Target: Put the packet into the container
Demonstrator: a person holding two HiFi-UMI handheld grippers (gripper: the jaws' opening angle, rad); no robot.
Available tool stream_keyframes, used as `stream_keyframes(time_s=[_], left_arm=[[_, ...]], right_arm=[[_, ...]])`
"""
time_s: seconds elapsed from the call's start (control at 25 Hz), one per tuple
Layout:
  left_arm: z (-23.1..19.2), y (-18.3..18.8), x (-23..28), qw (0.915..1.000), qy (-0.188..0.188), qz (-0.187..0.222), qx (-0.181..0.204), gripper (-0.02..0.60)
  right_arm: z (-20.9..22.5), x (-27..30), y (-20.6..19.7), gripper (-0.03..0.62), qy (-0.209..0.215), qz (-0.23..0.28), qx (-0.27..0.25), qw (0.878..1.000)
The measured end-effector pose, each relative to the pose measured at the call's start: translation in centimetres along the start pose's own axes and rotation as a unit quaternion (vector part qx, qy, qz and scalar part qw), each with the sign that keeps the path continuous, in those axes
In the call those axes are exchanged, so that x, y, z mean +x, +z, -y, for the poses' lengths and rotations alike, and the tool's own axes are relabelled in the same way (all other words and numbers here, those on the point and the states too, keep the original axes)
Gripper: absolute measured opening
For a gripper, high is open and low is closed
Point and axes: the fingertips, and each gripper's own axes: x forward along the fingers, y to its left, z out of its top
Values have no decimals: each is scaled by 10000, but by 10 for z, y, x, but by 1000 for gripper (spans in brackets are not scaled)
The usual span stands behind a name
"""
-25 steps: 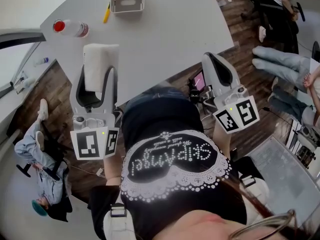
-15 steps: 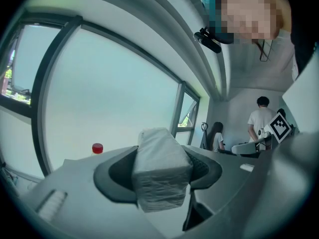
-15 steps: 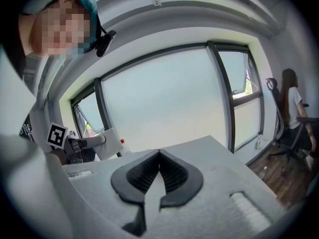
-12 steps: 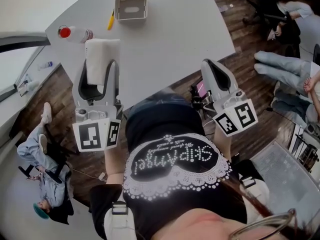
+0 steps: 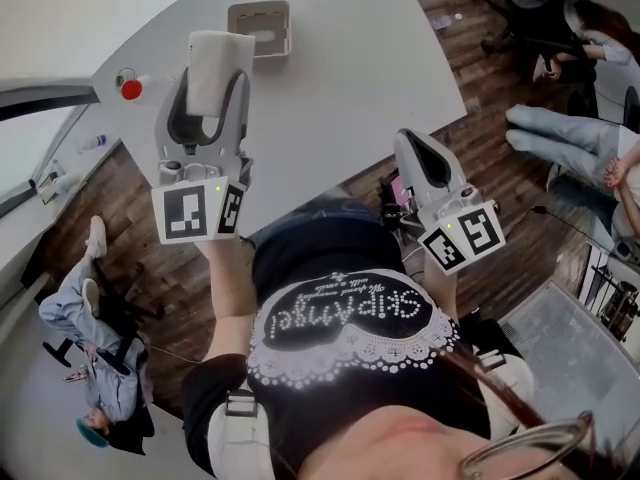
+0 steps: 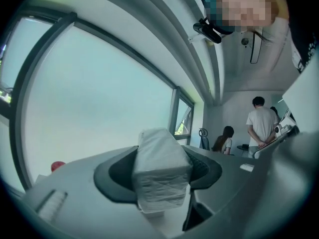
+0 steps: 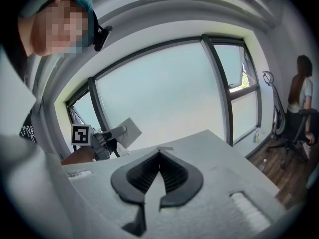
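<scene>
We find the table bare and open between the left gripper and right gripper; the container stands at the far side, its near rim overlapped by the held packet; a red-capped bottle stands left of them.

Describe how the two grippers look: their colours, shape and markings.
The left gripper and the right gripper are light grey, with curved jaws lined in dark ribbed pads. Behind the jaws each carries a white cube with black square markers and a small green light. The person wears a black top with white lace trim.
</scene>
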Motion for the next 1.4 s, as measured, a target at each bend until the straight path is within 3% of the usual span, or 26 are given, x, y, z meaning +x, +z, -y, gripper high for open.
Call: stream_keyframes(time_s=[0.24, 0.6, 1.08, 1.4], left_arm=[[-12, -15, 39, 9995, -90, -74, -289, 264], [-31, -43, 80, 9993, 137, -280, -188, 264], [-33, -109, 117, 9948, -222, -987, -79, 265], [-35, -143, 133, 9921, -148, -1225, 213, 268]], right_arm=[[3, 7, -1, 2, -64, -80, 95, 9999], [8, 15, -6, 2, -97, -189, 156, 9997], [11, 20, -9, 2, -120, -265, 218, 9993], [14, 20, -10, 2, -156, -278, 271, 9991]])
